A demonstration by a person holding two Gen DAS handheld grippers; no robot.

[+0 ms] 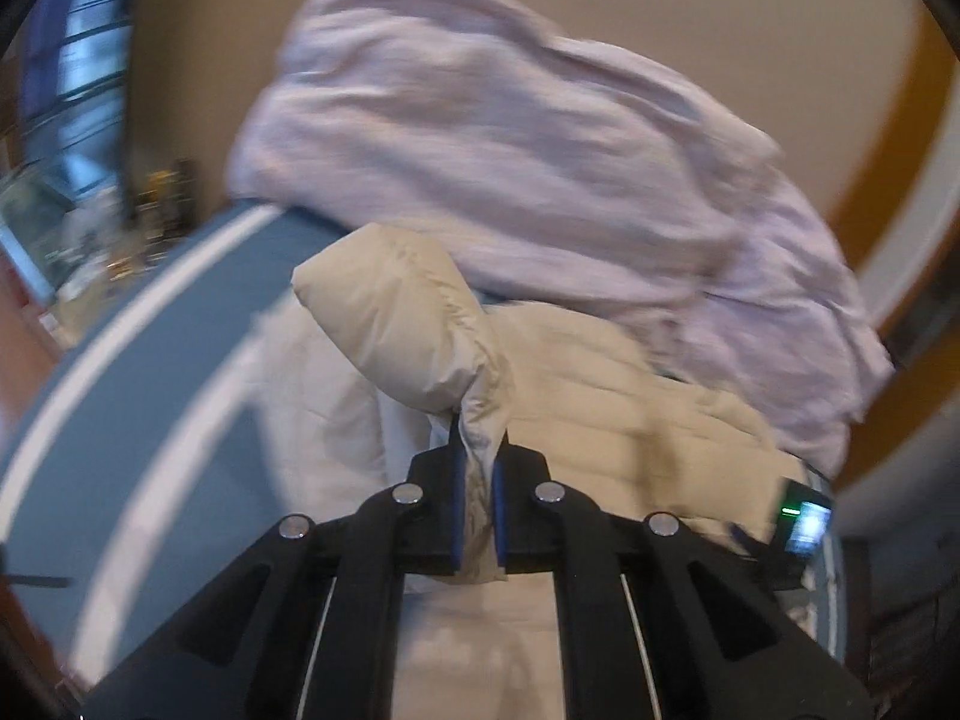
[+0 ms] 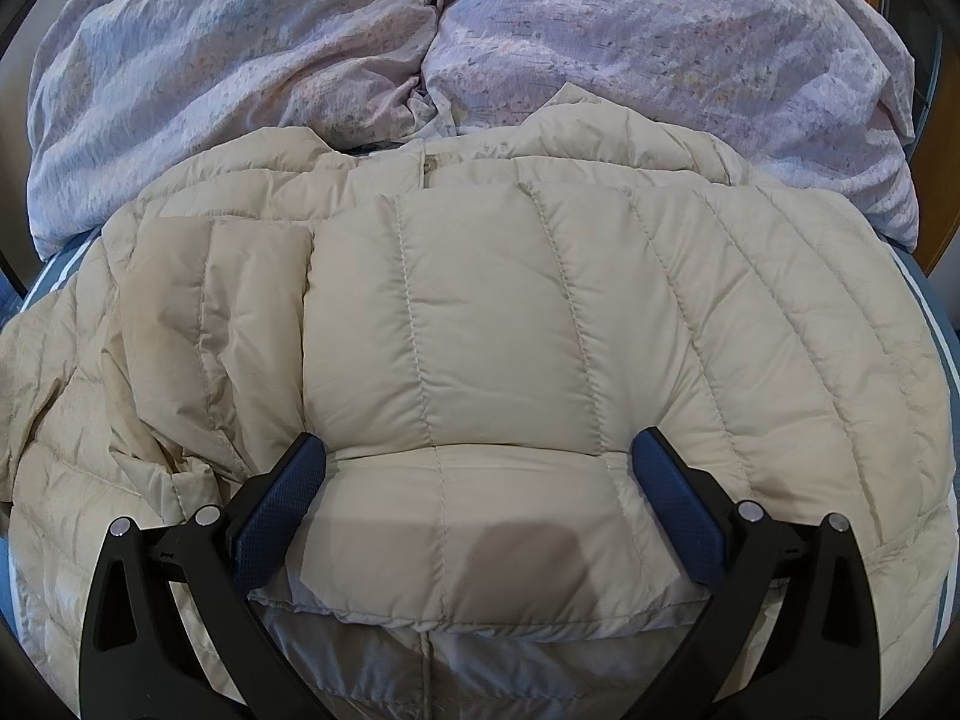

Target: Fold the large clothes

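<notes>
A cream quilted puffer jacket [image 2: 480,324] lies spread on a bed with a blue, white-striped sheet [image 1: 180,312]. In the left wrist view my left gripper [image 1: 478,450] is shut on a pinch of the jacket's cream fabric [image 1: 408,324], which rises above the jaws as a puffy lifted fold. The picture there is blurred. In the right wrist view my right gripper [image 2: 480,468] stands open, its blue pads [image 2: 282,492] wide apart on either side of a folded quilted panel, pressing down onto it. The other gripper's body with a lit screen [image 1: 807,525] shows at the right.
A rumpled lilac duvet [image 2: 420,36] is heaped at the far side of the bed, right behind the jacket. A beige wall and an orange-brown wooden frame [image 1: 900,138] lie beyond. Small items stand on a ledge by a window [image 1: 156,192] at the left.
</notes>
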